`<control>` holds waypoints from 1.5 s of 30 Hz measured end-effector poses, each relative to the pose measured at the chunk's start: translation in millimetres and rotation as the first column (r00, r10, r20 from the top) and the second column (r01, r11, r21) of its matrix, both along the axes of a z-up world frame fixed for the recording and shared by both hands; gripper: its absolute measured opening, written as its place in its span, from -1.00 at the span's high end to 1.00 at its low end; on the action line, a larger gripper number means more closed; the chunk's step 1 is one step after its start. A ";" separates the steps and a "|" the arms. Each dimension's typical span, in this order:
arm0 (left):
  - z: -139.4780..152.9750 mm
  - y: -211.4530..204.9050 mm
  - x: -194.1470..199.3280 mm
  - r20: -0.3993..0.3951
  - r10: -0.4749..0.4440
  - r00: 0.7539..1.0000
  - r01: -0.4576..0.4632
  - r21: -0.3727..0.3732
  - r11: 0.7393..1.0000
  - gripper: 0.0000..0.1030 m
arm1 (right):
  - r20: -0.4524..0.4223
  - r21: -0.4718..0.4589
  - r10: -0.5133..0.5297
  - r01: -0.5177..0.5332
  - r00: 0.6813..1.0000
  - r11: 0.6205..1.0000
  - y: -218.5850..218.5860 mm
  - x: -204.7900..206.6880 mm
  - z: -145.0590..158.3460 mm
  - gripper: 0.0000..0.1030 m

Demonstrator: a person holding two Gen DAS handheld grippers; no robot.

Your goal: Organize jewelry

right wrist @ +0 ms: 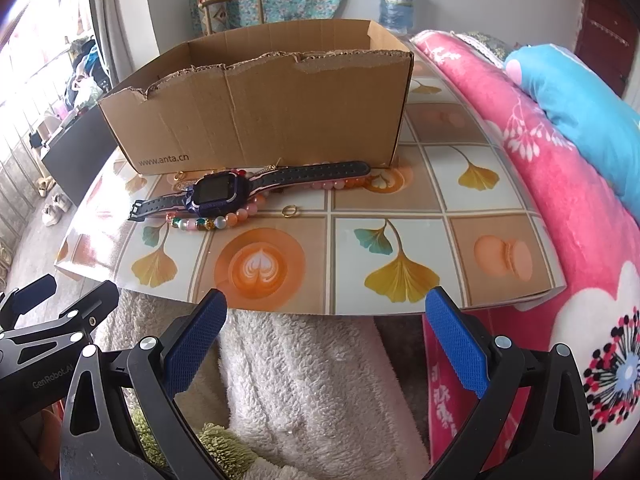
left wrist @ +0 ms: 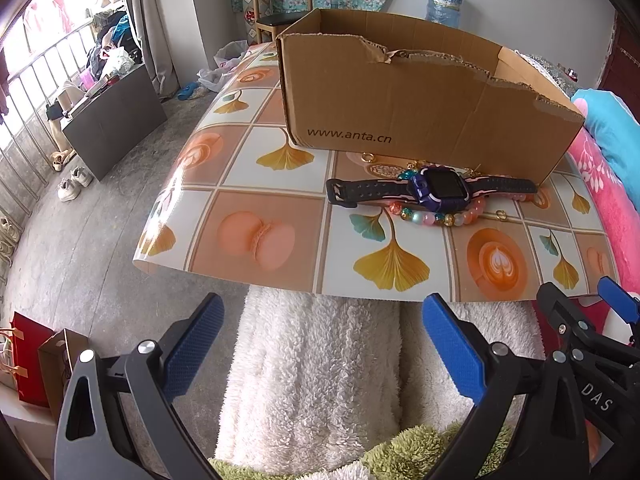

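Both sets of fingers stand wide apart and hold nothing: the left gripper (left wrist: 322, 346) and the right gripper (right wrist: 326, 346) hang side by side off the near edge of the tabletop (right wrist: 400, 208), above a white fluffy blanket (left wrist: 320, 360). Nothing looks sorted yet, so this reads as the opening step, before any pick. The jewelry lies well ahead, just in front of the open cardboard box (left wrist: 400, 104): a purple watch (left wrist: 434, 186) laid across a beaded bracelet (left wrist: 440, 216), with small gold rings beside them. The next move probably calls for reaching forward, closing on the watch strap, and lifting it clear of the beads into the box. The right view shows one gold ring (right wrist: 291, 211) lying alone and the pink blanket (right wrist: 540, 168); the left view shows the floor and a pair of shoes (left wrist: 74, 182).
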State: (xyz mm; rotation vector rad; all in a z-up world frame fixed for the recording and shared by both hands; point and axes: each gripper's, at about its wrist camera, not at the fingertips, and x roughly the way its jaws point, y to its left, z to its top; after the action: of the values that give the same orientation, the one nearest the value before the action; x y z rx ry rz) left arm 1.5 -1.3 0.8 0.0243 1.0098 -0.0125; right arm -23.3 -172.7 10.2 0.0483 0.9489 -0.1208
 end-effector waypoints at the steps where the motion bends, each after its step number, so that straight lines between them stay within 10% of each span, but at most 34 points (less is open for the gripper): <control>1: 0.3 0.0 -0.2 0.001 0.000 1.000 0.000 0.000 1.000 -0.89 | 0.000 0.001 0.000 0.000 1.000 1.000 -0.2 0.0 -0.1 -0.86; 45: -2.3 -2.0 -2.1 0.002 -0.004 1.000 0.004 0.002 1.000 -0.89 | -0.006 0.000 -0.002 0.002 1.000 1.000 -0.6 -1.7 -0.5 -0.86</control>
State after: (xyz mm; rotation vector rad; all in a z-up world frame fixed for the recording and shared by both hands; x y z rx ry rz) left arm -0.6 -3.3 -1.5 0.0284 1.0081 -0.0147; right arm -25.0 -173.3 9.7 0.0485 0.9545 -0.1227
